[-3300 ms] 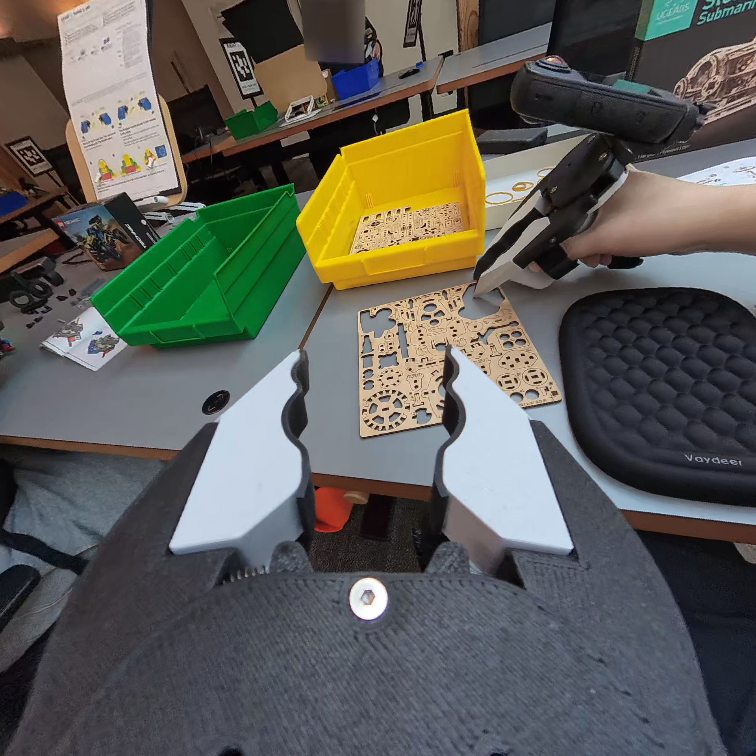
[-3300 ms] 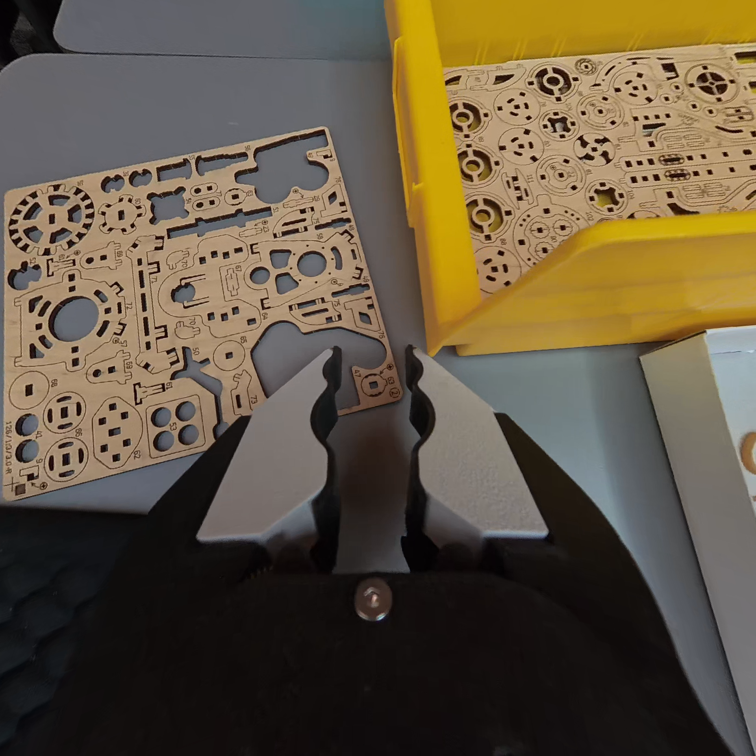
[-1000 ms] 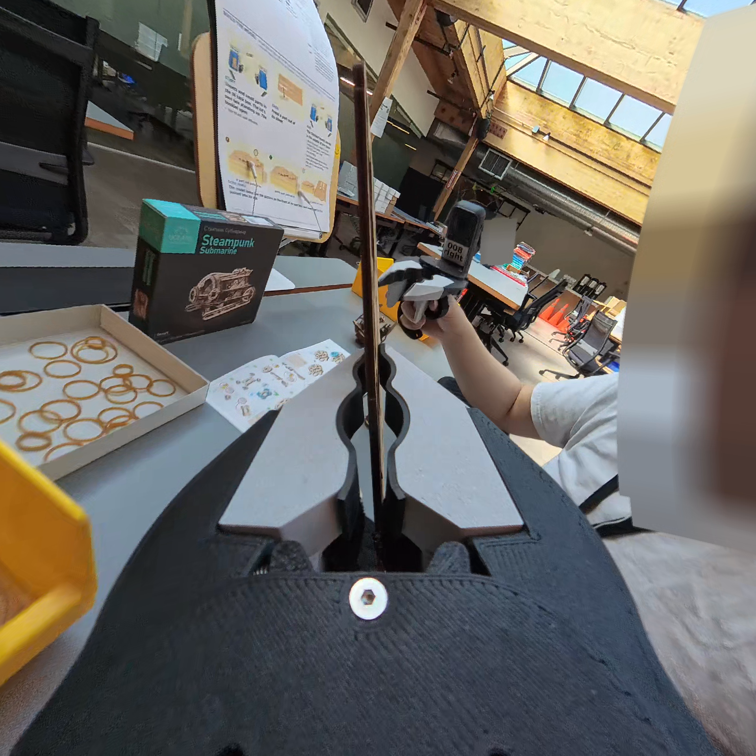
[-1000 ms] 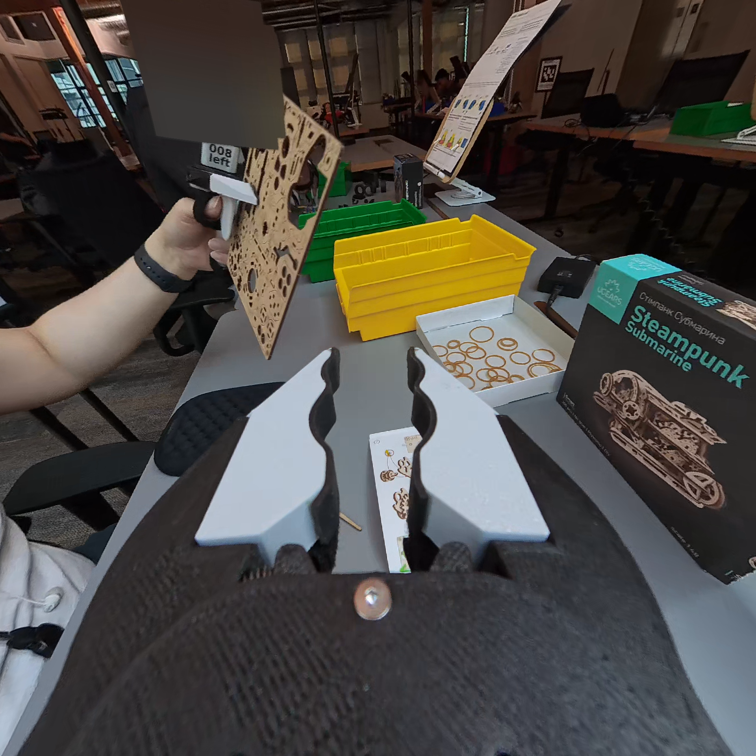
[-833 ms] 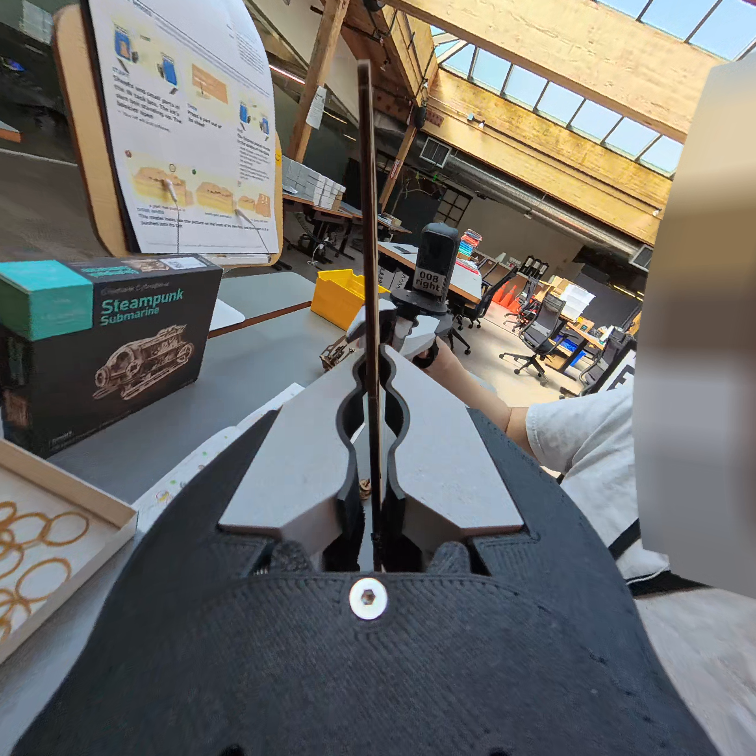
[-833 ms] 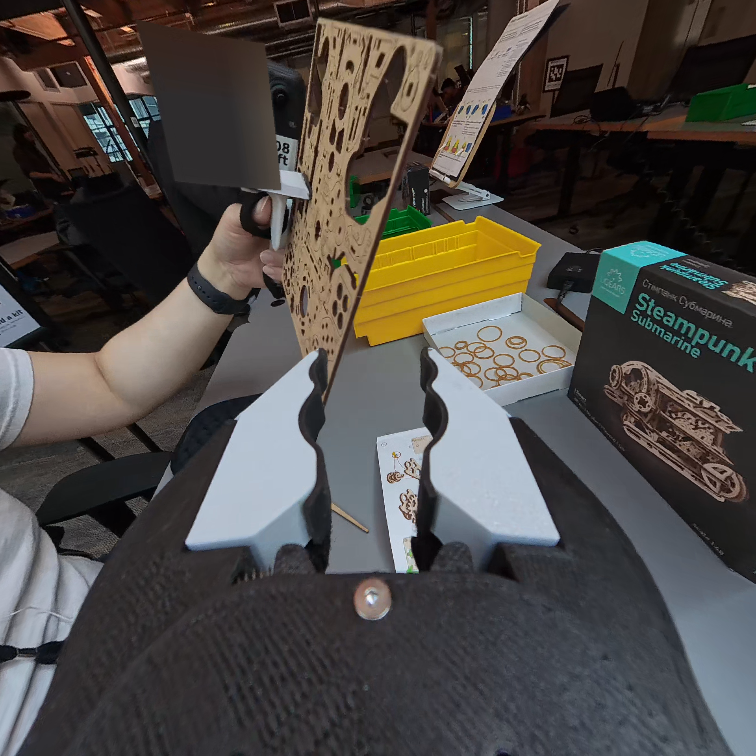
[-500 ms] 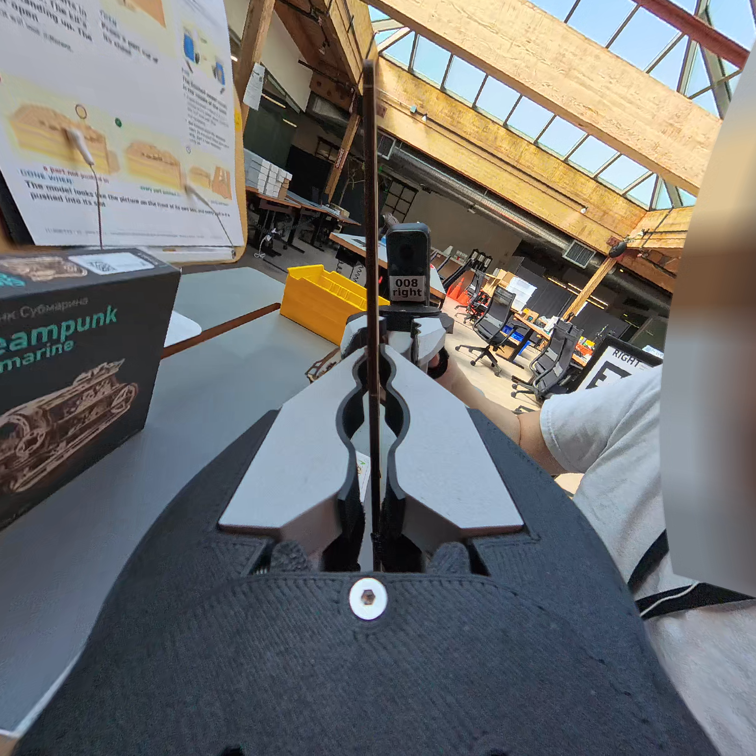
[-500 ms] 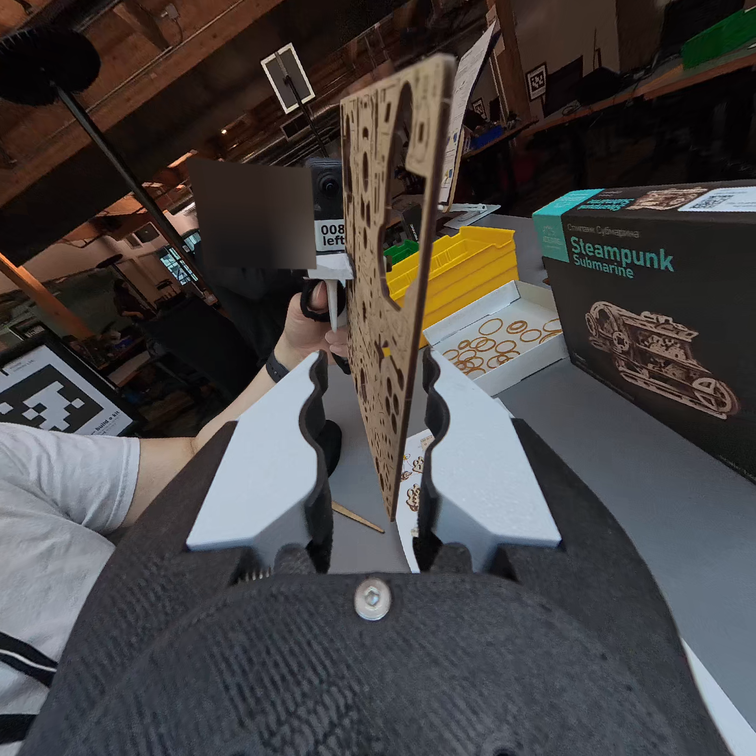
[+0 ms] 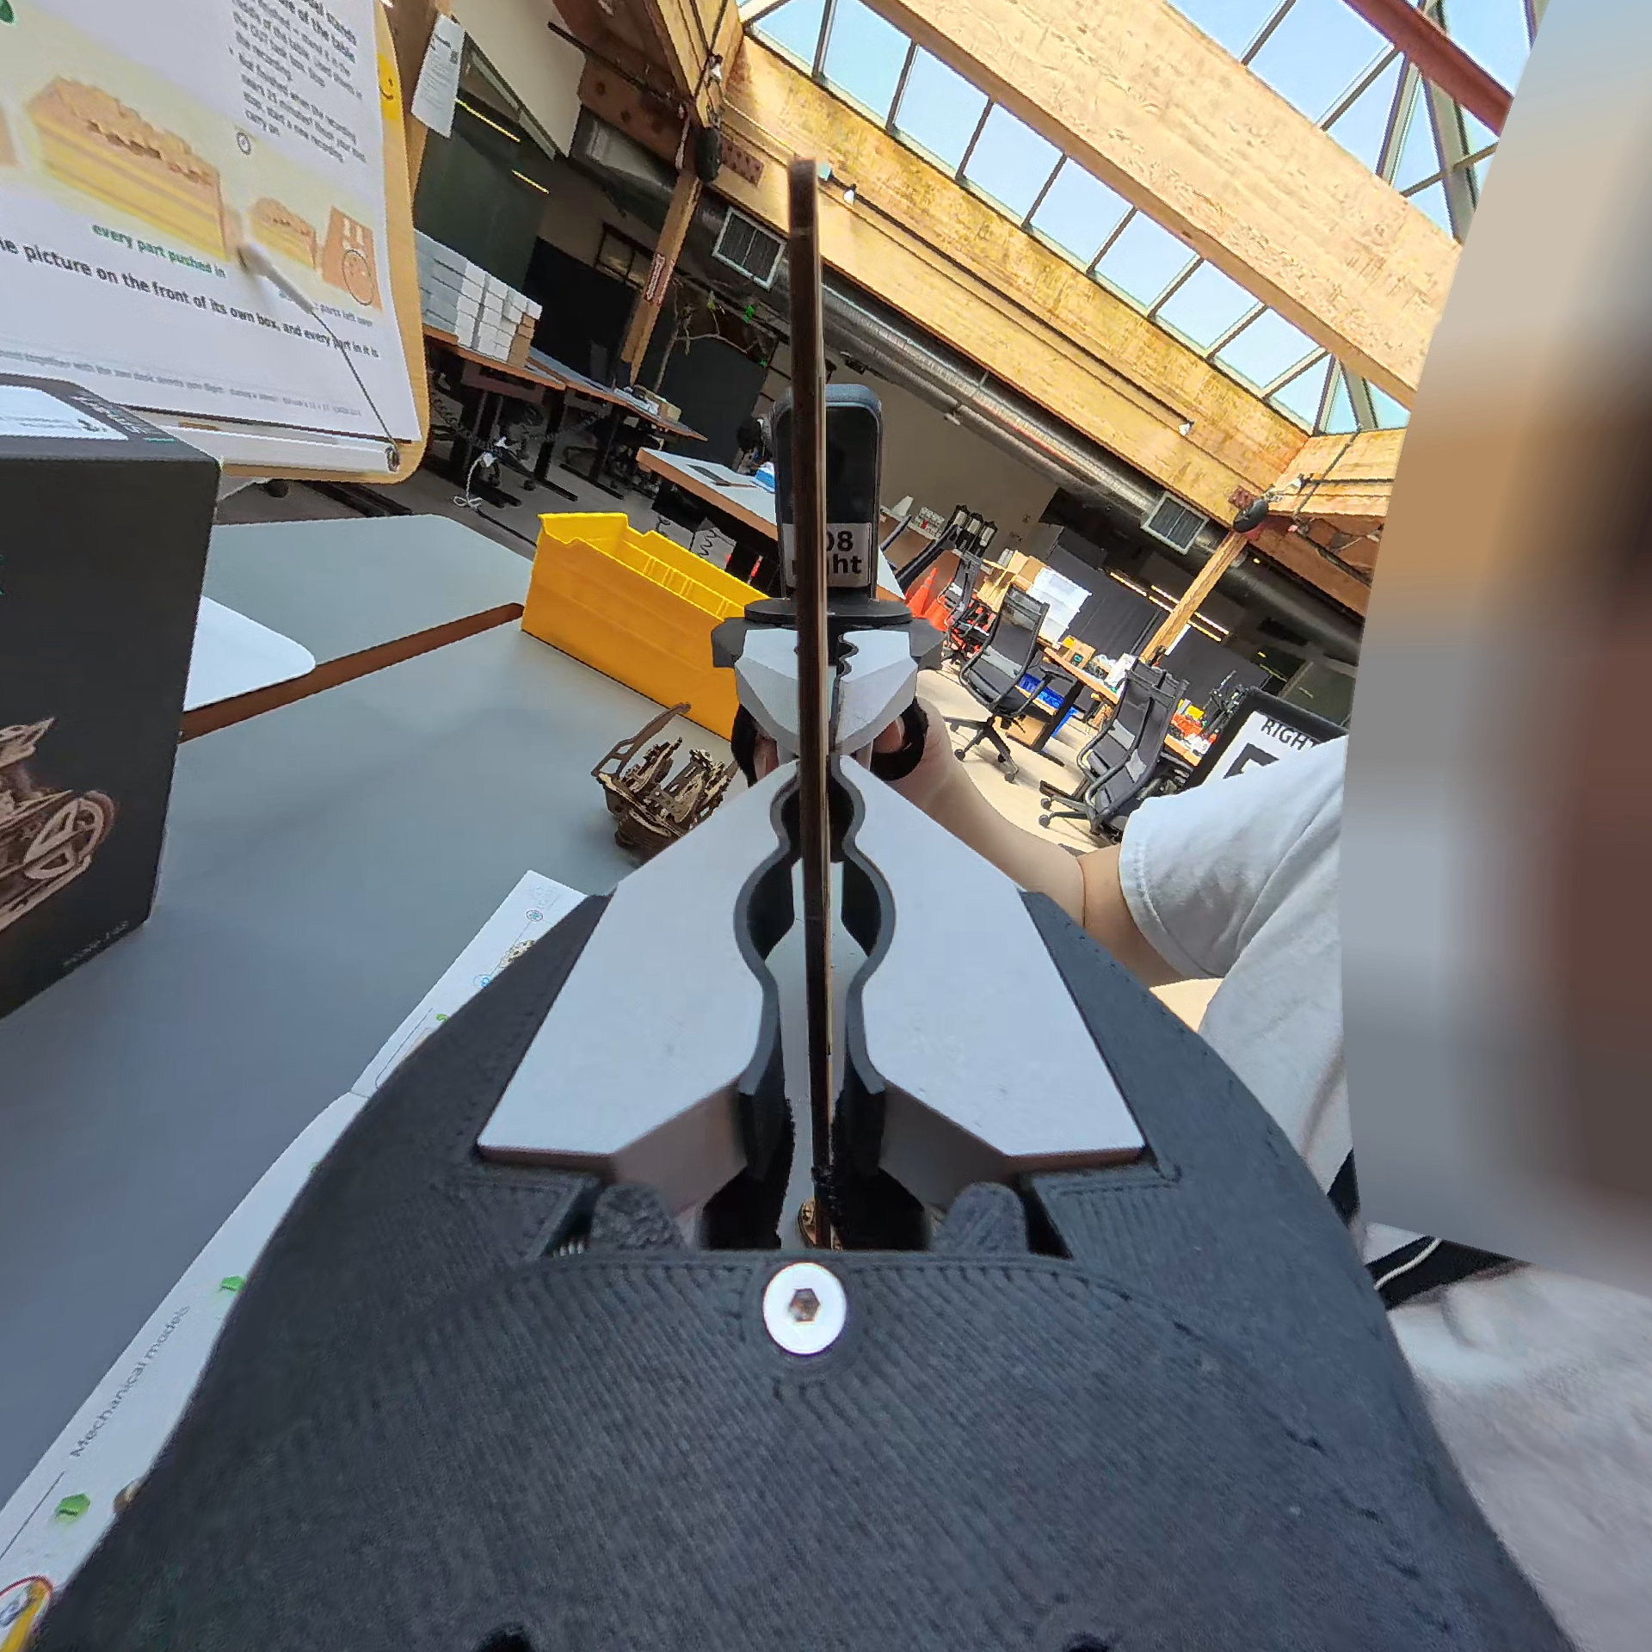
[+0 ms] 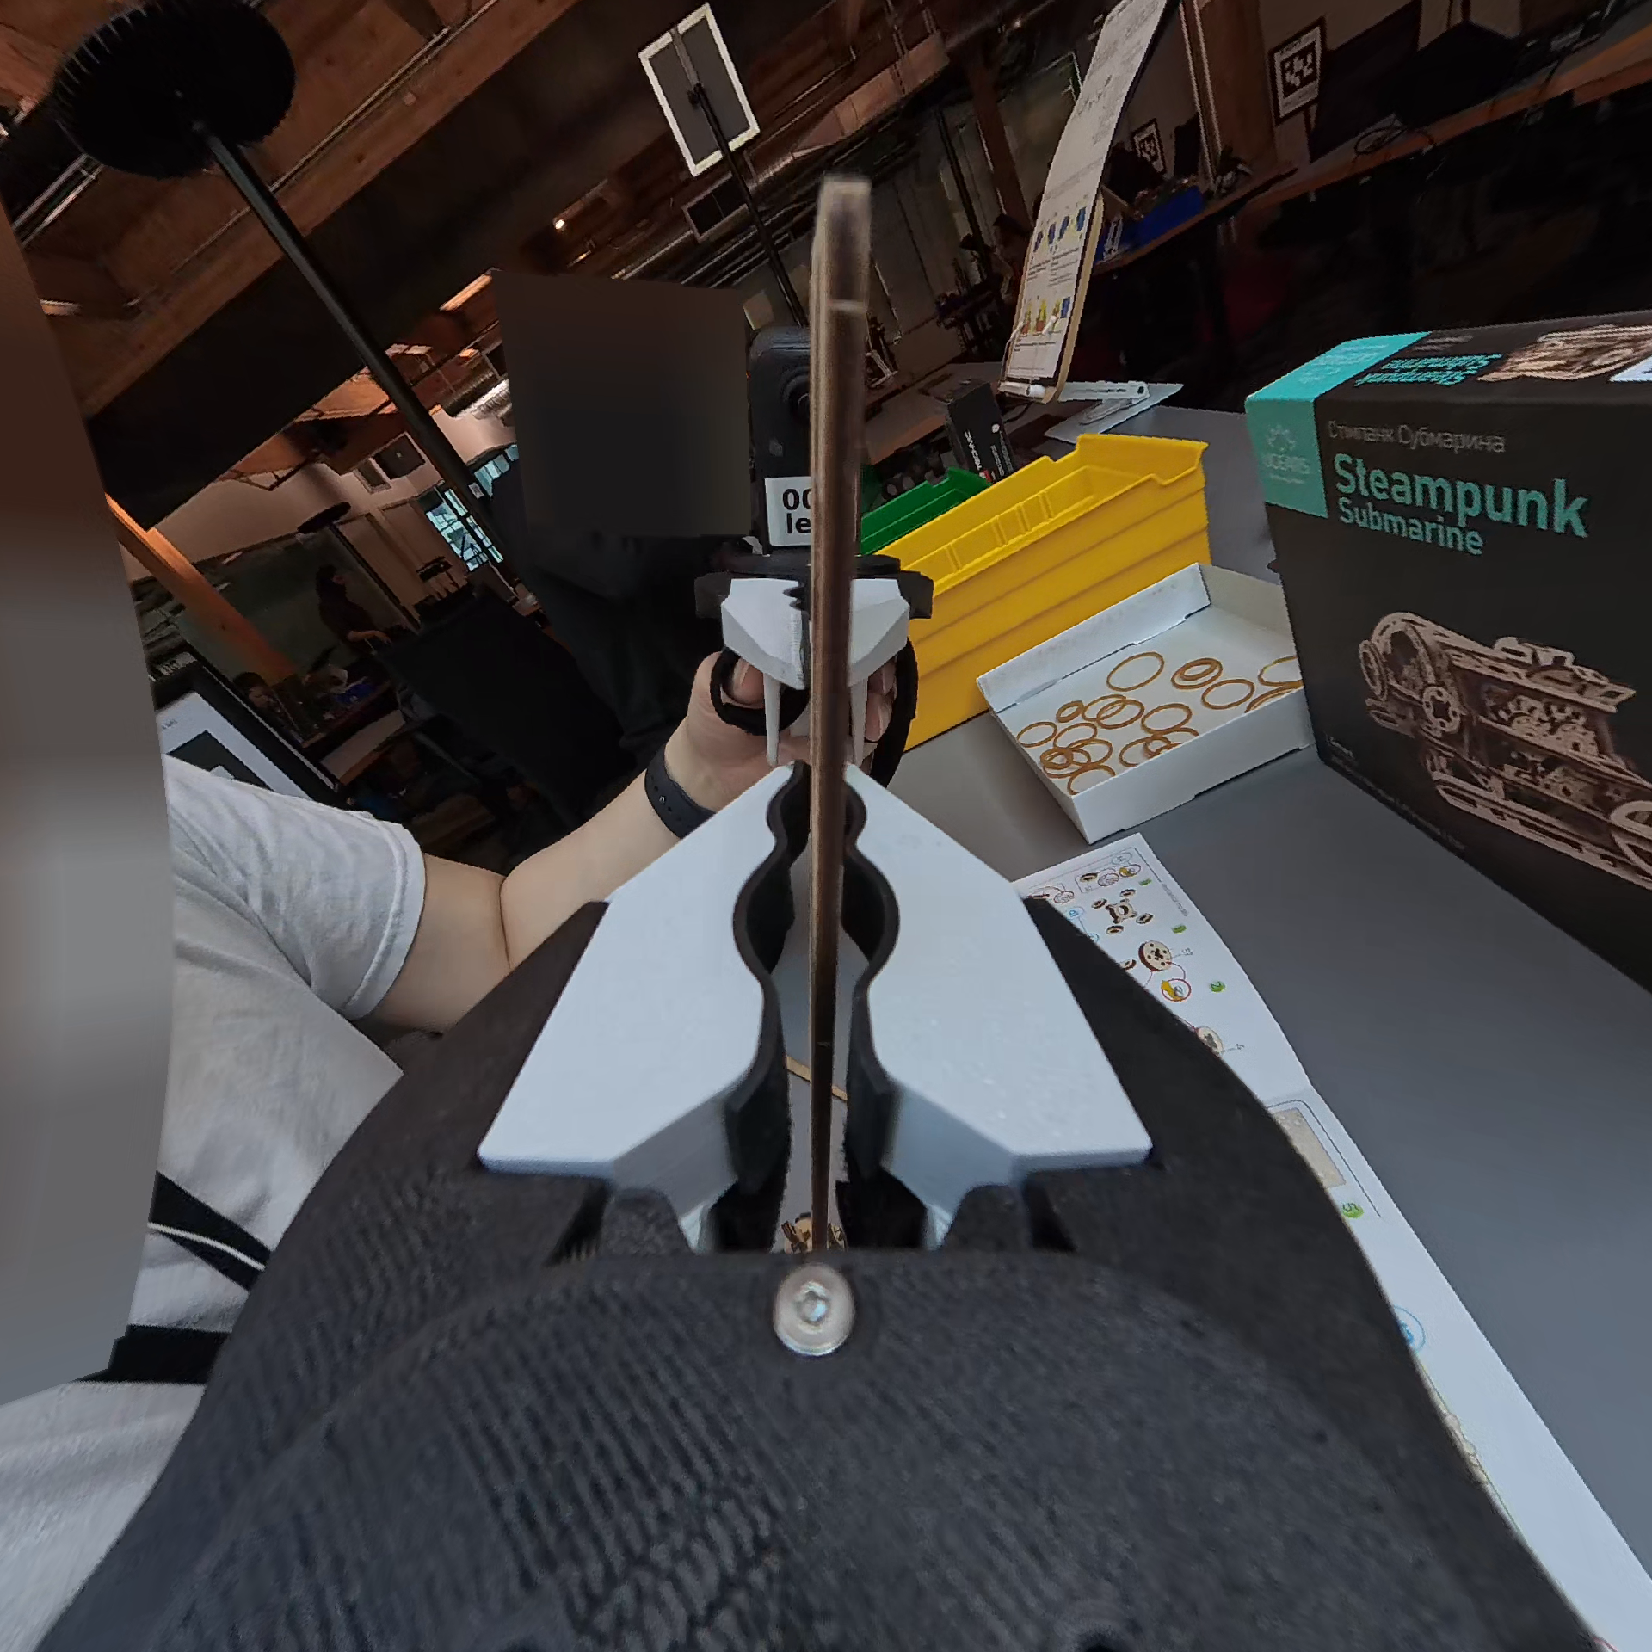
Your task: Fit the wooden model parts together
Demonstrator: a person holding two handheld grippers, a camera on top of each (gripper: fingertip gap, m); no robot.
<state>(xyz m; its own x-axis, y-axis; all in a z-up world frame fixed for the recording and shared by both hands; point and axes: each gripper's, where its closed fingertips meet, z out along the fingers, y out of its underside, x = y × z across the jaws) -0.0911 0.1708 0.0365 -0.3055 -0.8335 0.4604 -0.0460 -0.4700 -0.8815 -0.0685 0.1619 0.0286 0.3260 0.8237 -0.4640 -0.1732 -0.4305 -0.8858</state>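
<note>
A thin laser-cut wooden parts sheet [image 9: 809, 447] stands upright and edge-on between both grippers, held above the grey table [image 9: 358, 804]. My left gripper [image 9: 815, 778] is shut on one edge of it. My right gripper [image 10: 827, 787] is shut on the opposite edge of the same sheet [image 10: 836, 447]. The two grippers face each other: the right one shows in the left wrist view [image 9: 827, 688], the left one in the right wrist view [image 10: 813, 644]. A small partly built wooden model [image 9: 666, 787] sits on the table beyond the left gripper.
A dark kit box [image 10: 1466, 608] stands on the right, a white tray of rubber bands [image 10: 1144, 715] beside it. Yellow bins [image 10: 1055, 554] and a green bin [image 10: 921, 501] lie behind. An instruction leaflet [image 10: 1162, 965] and a thin stick [image 10: 809, 1073] lie under the grippers. An instruction board [image 9: 197, 179] stands behind. My two grippers' fingertips are within a few centimetres of each other.
The right gripper came up to the sheet held by the left gripper, took its edge between the open fingers, and has now shut on it. Both grippers turned to face each other.
</note>
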